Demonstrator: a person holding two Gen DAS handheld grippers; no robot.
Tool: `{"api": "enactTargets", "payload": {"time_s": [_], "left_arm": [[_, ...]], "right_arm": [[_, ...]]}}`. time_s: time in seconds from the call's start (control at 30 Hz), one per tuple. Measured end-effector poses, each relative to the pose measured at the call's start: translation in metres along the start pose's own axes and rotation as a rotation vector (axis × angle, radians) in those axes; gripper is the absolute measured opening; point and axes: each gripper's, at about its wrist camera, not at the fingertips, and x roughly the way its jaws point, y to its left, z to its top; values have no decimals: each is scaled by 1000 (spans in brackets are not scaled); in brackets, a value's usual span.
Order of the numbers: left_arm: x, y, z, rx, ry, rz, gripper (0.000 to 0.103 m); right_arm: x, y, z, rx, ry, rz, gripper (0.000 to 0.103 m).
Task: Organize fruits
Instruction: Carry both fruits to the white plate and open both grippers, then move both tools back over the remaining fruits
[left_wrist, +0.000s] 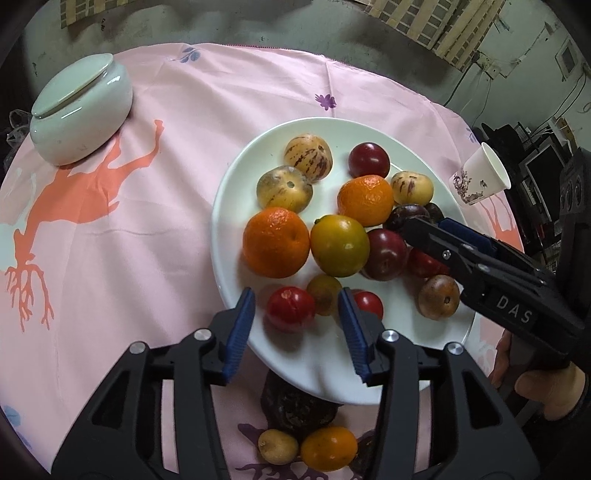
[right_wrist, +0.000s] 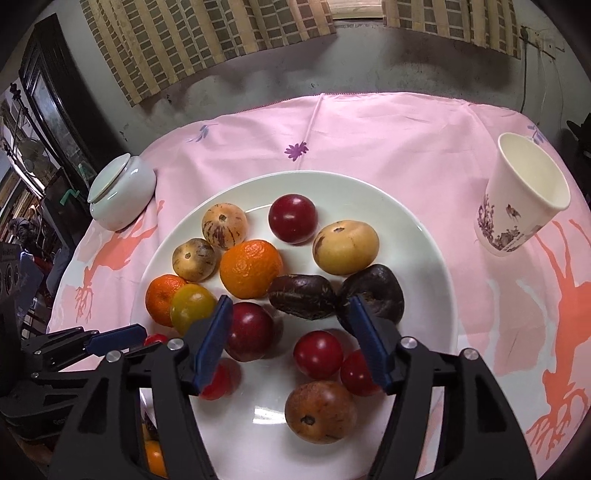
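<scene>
A white plate (left_wrist: 391, 354) on the pink cloth holds several fruits: oranges (left_wrist: 276, 242), striped pale melons (left_wrist: 308, 157), dark red plums (right_wrist: 292, 218) and dark purple fruits (right_wrist: 373, 291). My left gripper (left_wrist: 297, 328) hovers open over the plate's near edge, with a small red tomato (left_wrist: 290, 308) and a yellow-brown fruit (left_wrist: 324, 299) lying loose between its fingers. My right gripper (right_wrist: 291, 339) is open over the plate's middle, a dark red plum (right_wrist: 249, 336) and a red tomato (right_wrist: 317, 354) lying between its fingers, untouched. In the left wrist view it reaches in from the right.
A lidded pale ceramic jar (left_wrist: 81, 110) stands at the far left. A printed paper cup (right_wrist: 524, 199) stands right of the plate. Off the plate, near me, lie a dark fruit (left_wrist: 295, 406), a small yellow fruit (left_wrist: 277, 446) and an orange one (left_wrist: 328, 448).
</scene>
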Motion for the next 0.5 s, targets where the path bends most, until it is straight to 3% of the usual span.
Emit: {"api": "enactTargets", "payload": {"time_s": [0.3, 0.5], "left_arm": [[-25, -3, -12, -7, -13, 11, 58], [-45, -6, -34, -9, -26, 30, 68]], "right_arm": [[-22, 2, -7, 8, -5, -5, 66], [-48, 1, -29, 17, -4, -21, 66]]}}
